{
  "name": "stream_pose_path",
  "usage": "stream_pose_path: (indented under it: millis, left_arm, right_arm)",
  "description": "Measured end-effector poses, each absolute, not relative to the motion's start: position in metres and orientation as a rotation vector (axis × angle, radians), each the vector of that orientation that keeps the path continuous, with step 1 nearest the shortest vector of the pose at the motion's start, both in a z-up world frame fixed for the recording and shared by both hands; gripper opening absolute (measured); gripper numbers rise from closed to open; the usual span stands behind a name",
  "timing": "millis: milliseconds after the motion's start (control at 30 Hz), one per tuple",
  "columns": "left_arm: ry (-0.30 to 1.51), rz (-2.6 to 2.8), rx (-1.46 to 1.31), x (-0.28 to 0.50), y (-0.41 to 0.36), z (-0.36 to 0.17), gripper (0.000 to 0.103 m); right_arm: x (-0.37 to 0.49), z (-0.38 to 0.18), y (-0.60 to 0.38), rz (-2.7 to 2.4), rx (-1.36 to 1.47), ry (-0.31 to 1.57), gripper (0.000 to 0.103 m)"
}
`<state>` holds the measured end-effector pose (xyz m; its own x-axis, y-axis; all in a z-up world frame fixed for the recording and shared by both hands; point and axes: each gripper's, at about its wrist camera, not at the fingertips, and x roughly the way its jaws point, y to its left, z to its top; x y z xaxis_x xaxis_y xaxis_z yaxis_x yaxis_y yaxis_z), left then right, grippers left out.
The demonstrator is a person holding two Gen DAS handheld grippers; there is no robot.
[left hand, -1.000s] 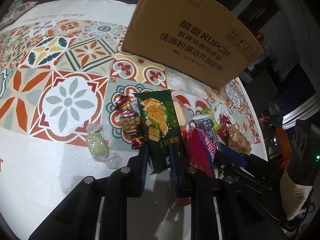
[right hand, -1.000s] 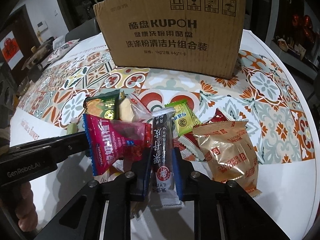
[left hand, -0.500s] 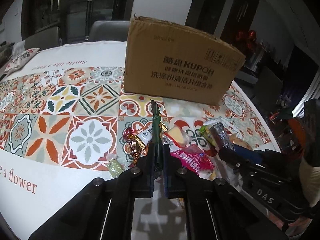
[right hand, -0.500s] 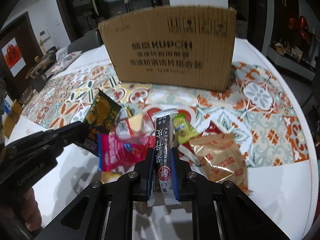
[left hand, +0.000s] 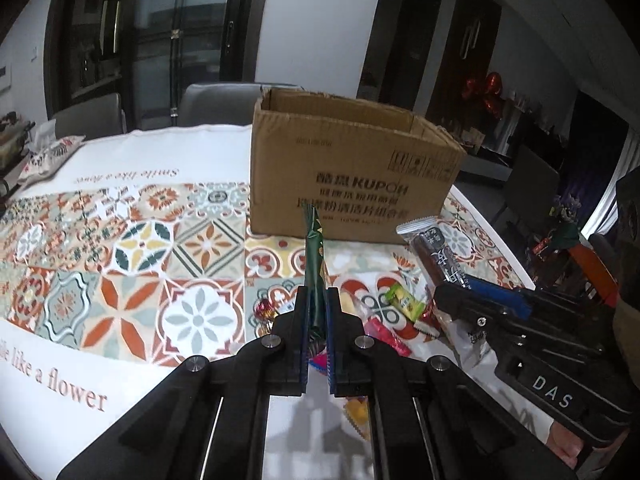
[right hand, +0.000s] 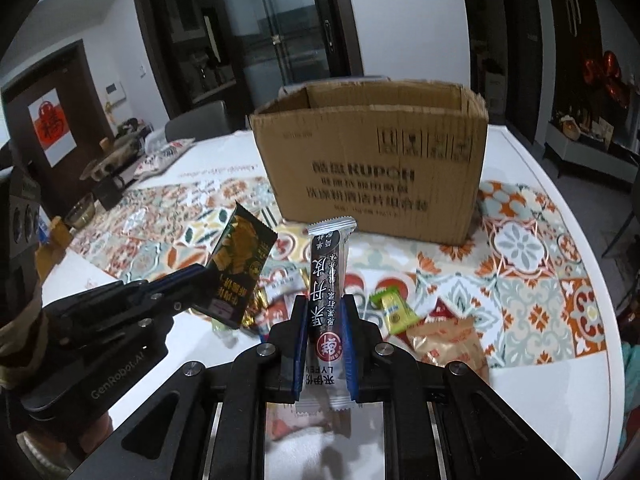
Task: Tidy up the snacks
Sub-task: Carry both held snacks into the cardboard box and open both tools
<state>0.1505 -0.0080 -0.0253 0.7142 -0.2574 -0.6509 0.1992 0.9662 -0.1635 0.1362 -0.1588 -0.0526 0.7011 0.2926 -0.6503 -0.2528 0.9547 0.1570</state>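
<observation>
Your left gripper [left hand: 316, 320] jaws clamped on green cracker pack [left hand: 314, 264], lifted off desk [left hand: 60, 368]. Right gripper [right hand: 322, 336] jaws clamped on black fruit bar [right hand: 326, 280], also raised. Cardboard box [right hand: 372, 168] open beyond; neither snack in it yet. Loose snacks [right hand: 448, 340] left below: most of job remains.

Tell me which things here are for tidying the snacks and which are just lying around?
For the job:
- green cracker packet, in the left hand-held gripper
- black snack bar, in the right hand-held gripper
- cardboard box
- loose snacks on the table

Just lying about:
- bowls
- chairs
- patterned tablecloth
</observation>
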Motion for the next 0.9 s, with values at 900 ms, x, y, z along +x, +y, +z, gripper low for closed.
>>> stream_pose_path:
  millis: [900]
  left_arm:
    - [0.488, -0.32, 0.031, 0.26, -0.031, 0.095, 0.008]
  right_arm:
    - [0.238, 0.058, -0.178, 0.267, 0.062, 0.536, 0.017]
